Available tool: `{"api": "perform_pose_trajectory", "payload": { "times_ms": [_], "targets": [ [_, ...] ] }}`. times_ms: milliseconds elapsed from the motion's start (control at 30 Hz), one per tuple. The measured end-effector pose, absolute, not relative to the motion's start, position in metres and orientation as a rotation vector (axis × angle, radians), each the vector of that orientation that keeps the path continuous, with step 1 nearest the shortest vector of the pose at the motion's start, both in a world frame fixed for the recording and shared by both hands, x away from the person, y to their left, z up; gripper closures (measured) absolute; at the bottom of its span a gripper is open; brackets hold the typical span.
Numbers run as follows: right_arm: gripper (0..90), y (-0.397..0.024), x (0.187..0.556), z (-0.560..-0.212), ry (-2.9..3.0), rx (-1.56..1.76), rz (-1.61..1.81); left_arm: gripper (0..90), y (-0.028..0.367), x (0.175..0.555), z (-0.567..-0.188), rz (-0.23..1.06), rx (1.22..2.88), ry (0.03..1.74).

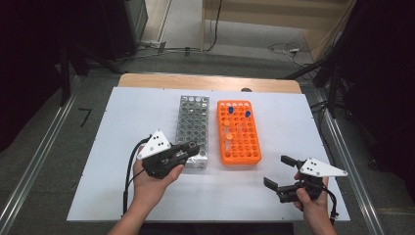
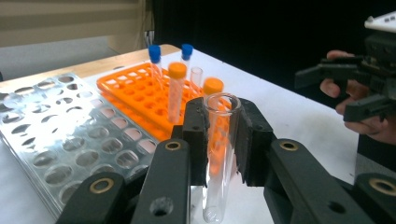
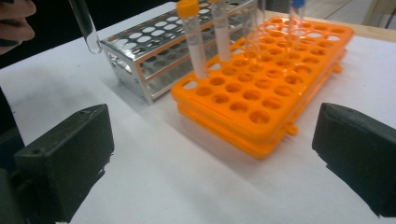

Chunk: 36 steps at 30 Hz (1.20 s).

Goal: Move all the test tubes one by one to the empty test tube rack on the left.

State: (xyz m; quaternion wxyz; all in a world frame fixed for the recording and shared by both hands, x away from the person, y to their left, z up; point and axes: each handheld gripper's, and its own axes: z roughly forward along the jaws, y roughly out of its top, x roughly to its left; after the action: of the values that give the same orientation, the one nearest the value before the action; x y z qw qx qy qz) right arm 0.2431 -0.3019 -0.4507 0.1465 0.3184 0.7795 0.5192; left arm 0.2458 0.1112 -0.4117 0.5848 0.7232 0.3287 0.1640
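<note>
- Grippers: two, one in each of the person's hands. The left gripper (image 1: 188, 149) is at the near end of the metal rack; the right gripper (image 1: 279, 171) is over bare sheet, near the orange rack's near right corner.
- Left gripper state: jaws clamped on one clear, uncapped test tube (image 2: 219, 154). In the left gripper view the pads press on the tube's two sides just below its open rim, and the tube's rounded bottom hangs below them. In the right gripper view the tube's lower end (image 3: 86, 25) hangs tilted in the air, clear of the sheet, just beside the metal rack's near corner.
- Right gripper state: jaws spread wide, with nothing between them. In the right gripper view (image 3: 210, 163) one black pad sits at each lower corner, with white sheet between.
- Racks: two, side by side and close together in the middle of the white sheet (image 1: 122, 147). The metal rack (image 1: 192, 129) is on the left; the orange rack (image 1: 239, 132) is on the right.
- Tubes standing in the orange rack, counted in the left gripper view: two with blue caps (image 2: 154, 53), two with orange caps (image 2: 177, 70), and one clear uncapped tube (image 2: 196, 77). Total: five.
- Metal rack: the holes that can be seen hold no tubes.
- Table: one wooden edge (image 1: 210, 82) shows beyond the sheet's far side.
</note>
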Motion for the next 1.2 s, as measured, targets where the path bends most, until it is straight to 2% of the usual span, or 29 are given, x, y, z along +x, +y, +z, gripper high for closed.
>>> {"api": "perform_pose_trajectory", "payload": {
  "times_ms": [500,1200],
  "targets": [
    [0.0,-0.335,0.238,-0.457,2.203,0.99,1.466,76.5,0.117,0.29,-0.39,0.406,1.661,0.788],
    [0.0,-0.337,0.241,-0.458,2.198,0.994,1.479,76.4,0.118,0.362,-0.384,0.448,1.613,0.876]
  ]
}}
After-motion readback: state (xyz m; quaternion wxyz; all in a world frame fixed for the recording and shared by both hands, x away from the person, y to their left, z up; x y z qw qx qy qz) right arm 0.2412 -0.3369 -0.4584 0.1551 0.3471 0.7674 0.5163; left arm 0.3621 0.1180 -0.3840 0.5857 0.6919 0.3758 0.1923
